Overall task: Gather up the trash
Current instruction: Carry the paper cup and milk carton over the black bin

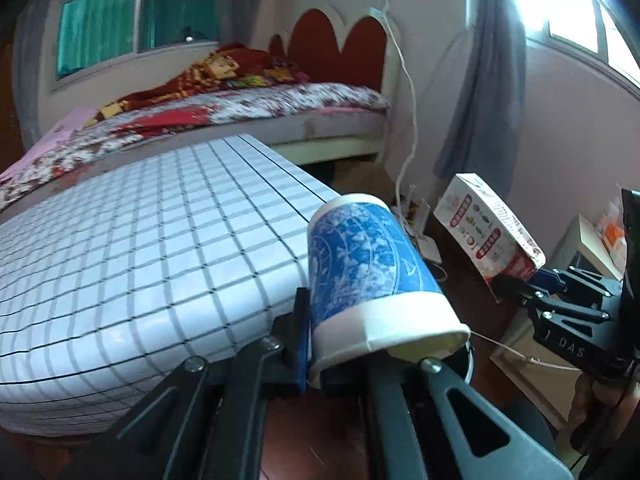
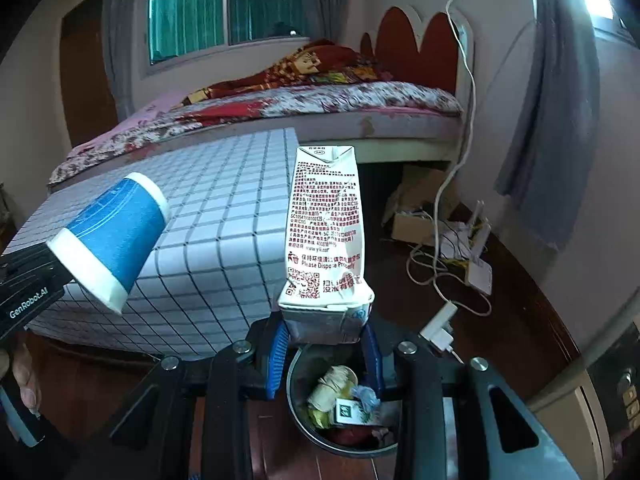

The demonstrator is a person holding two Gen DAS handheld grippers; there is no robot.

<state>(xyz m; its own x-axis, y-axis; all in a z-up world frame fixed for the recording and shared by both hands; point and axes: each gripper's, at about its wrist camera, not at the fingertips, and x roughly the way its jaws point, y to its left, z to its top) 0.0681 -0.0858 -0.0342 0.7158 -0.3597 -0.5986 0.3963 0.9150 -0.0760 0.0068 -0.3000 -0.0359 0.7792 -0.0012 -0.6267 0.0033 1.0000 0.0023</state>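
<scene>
Right now your right gripper is clamped on the crushed base of a white milk carton, whose printed side faces the camera as it stands up from the blue pads. Directly below and past those jaws sits a dark round trash bin, already holding crumpled paper, a small box and other scraps; the carton hangs just above its rim.

Your left gripper pinches the rim wall of a blue-and-white paper cup, one finger outside and the other hidden inside the mouth, so the jaws are nearly together on the thin paper. The cup lies tilted, bottom pointing away. From the right wrist view it appears at the left, held over the corner of a table with a checked cloth.

Beyond the bin, white cables and a charger trail across the dark floor. Farther back stands a bed with floral bedding and a red headboard, with a grey curtain at the right and a window behind.
</scene>
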